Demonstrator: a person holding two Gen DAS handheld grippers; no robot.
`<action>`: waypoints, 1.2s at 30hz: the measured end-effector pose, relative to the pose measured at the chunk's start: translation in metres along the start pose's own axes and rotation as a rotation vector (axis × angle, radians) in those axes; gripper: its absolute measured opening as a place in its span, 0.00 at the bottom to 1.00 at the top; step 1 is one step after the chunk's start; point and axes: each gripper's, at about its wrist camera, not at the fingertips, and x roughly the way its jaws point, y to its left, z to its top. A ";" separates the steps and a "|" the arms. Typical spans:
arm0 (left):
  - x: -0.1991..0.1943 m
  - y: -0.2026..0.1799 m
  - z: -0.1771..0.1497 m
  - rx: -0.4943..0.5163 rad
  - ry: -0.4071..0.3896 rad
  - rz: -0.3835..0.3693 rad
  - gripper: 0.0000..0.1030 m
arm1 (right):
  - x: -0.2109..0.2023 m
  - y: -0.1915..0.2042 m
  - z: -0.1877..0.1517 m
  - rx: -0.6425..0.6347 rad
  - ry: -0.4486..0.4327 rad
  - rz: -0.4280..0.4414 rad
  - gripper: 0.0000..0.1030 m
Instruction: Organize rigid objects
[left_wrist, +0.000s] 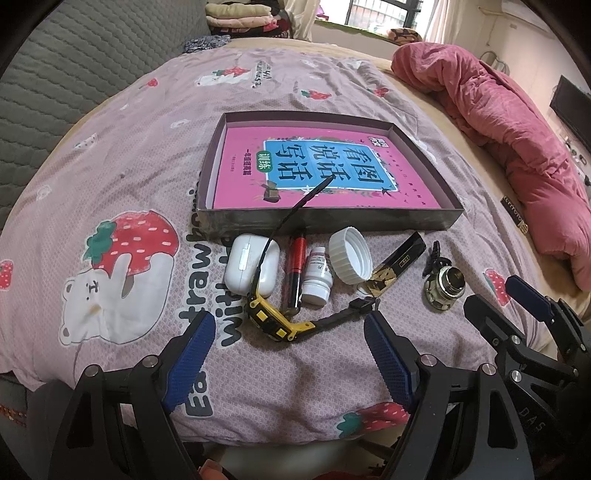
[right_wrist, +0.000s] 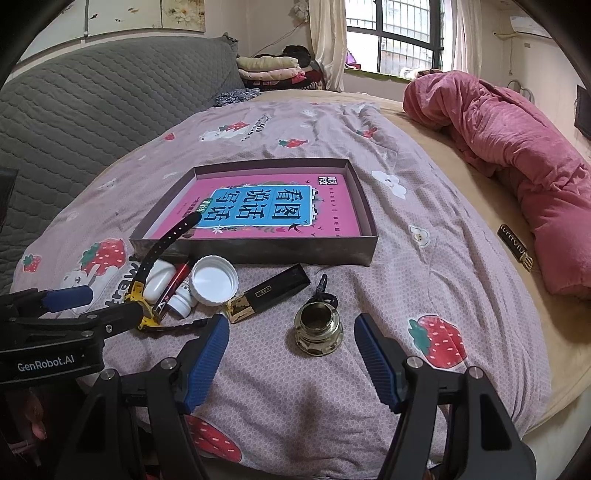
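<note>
Strawberry-print bedding (left_wrist: 110, 177) covered the bed where both tools hovered low, side by side near its front edge. On the left gripper (left_wrist: 290, 354) the blue fingers (left_wrist: 192, 354) were spread wide and gripped nothing; just ahead of them, between the tips, lay a yellow-and-black watch (left_wrist: 275, 325), one strap arching up over the rim of the box beyond. On the right gripper (right_wrist: 290, 354) the fingers (right_wrist: 207, 358) were likewise released and empty, with a brass-coloured jar (right_wrist: 317, 328) standing just beyond the gap between them.

Past the watch, from left to right of the left fingers, sat a white earbud case (left_wrist: 245, 267), a red-and-black tube (left_wrist: 297, 269), a small white bottle (left_wrist: 317, 277), a white ribbed cap (left_wrist: 351, 254) lying open side up, and a black-and-gold box (left_wrist: 397, 264). A small black clip (left_wrist: 436, 254) lay just behind the jar. These crowded close together, several touching.

Farther off stood a shallow dark box (left_wrist: 417, 218) holding a pink book (left_wrist: 314, 166). Well to the right lay a bundled pink quilt (right_wrist: 517, 147), with a grey quilted headboard (right_wrist: 92, 110) to the left.
</note>
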 end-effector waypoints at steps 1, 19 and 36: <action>0.000 0.000 0.000 0.000 0.000 0.000 0.81 | 0.000 0.000 0.000 0.000 0.001 0.000 0.68; 0.012 0.019 0.001 -0.041 0.016 0.036 0.81 | 0.008 -0.009 -0.002 0.033 0.022 -0.011 0.68; 0.039 0.041 -0.005 -0.176 0.119 -0.009 0.81 | 0.019 -0.021 -0.006 0.063 0.044 -0.033 0.68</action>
